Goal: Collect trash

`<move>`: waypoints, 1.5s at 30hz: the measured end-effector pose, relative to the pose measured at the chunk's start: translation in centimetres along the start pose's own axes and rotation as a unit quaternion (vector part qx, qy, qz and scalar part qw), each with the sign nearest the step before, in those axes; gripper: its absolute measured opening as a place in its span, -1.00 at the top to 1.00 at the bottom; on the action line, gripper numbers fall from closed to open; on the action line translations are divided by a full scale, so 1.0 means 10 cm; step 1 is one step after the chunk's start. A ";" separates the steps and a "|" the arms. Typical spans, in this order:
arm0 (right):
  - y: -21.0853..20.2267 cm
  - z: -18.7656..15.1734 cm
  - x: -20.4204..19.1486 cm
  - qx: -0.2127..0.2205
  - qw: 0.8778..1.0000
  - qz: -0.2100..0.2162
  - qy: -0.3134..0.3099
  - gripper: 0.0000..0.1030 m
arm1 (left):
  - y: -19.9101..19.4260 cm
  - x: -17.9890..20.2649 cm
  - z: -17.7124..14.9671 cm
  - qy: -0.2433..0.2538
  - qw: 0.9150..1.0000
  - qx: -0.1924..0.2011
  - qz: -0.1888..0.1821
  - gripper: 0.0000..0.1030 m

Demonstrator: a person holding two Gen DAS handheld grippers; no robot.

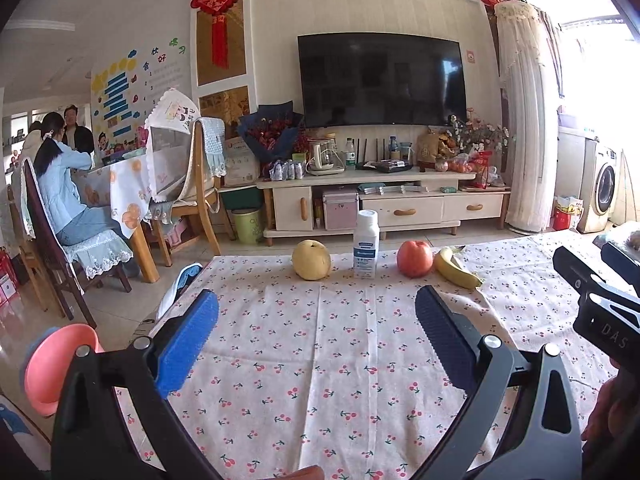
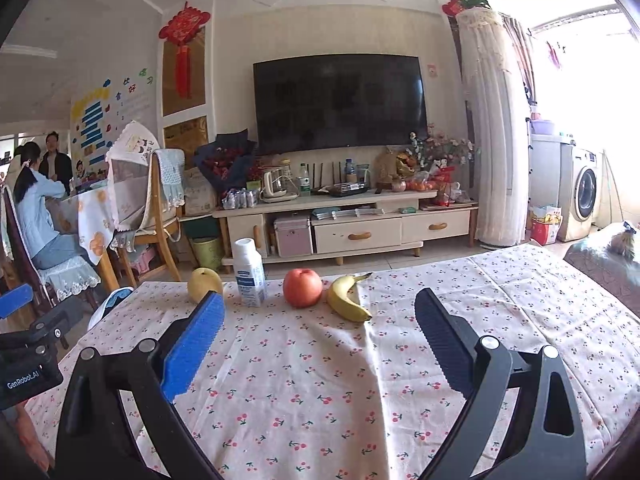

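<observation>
Both wide apart, holding nothing: left hand-held gripper (image 1: pixel 316 332), right hand-held gripper (image 2: pixel 318 336). Far along the worktop (image 1: pixel 340 360): white bottle (image 1: pixel 366 244) upright between pear (image 1: pixel 311 260) and apple (image 1: pixel 415 258).

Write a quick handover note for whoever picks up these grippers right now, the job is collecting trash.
Left gripper: open, empty, above the tablecloth.
Right gripper: open, empty, alongside it.
At the table's far edge, in a row: pear, white bottle standing upright, apple, banana.
Done: nothing picked up yet.
Left: the bottle is probably the trash; grasp it. A green bin stands on the floor beyond.
</observation>
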State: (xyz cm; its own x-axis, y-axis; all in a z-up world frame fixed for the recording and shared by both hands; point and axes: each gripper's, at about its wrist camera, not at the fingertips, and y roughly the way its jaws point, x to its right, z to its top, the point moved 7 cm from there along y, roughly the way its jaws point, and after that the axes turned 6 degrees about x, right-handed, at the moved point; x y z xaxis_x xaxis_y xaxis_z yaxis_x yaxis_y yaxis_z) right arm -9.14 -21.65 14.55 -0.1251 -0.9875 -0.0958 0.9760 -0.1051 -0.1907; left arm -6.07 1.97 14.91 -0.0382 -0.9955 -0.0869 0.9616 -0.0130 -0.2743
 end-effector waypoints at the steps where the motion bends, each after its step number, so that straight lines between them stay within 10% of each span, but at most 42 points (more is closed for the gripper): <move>1: -0.01 0.01 0.06 0.003 1.000 -0.004 0.003 -0.84 | -0.01 0.04 0.00 0.002 1.000 -0.001 -0.002 -0.92; 45: -0.01 0.04 0.31 0.014 1.000 -0.023 -0.014 -0.84 | 0.14 0.33 -0.10 0.006 1.000 -0.027 0.001 -0.92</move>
State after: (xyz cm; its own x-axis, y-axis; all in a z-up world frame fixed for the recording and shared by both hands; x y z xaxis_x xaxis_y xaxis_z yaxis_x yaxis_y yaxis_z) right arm -9.56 -24.75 14.68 -0.1656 -0.9844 -0.0593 0.9739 -0.1538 -0.1666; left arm -5.09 -1.28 13.29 -0.0392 -0.9943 -0.0987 0.9457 -0.0051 -0.3249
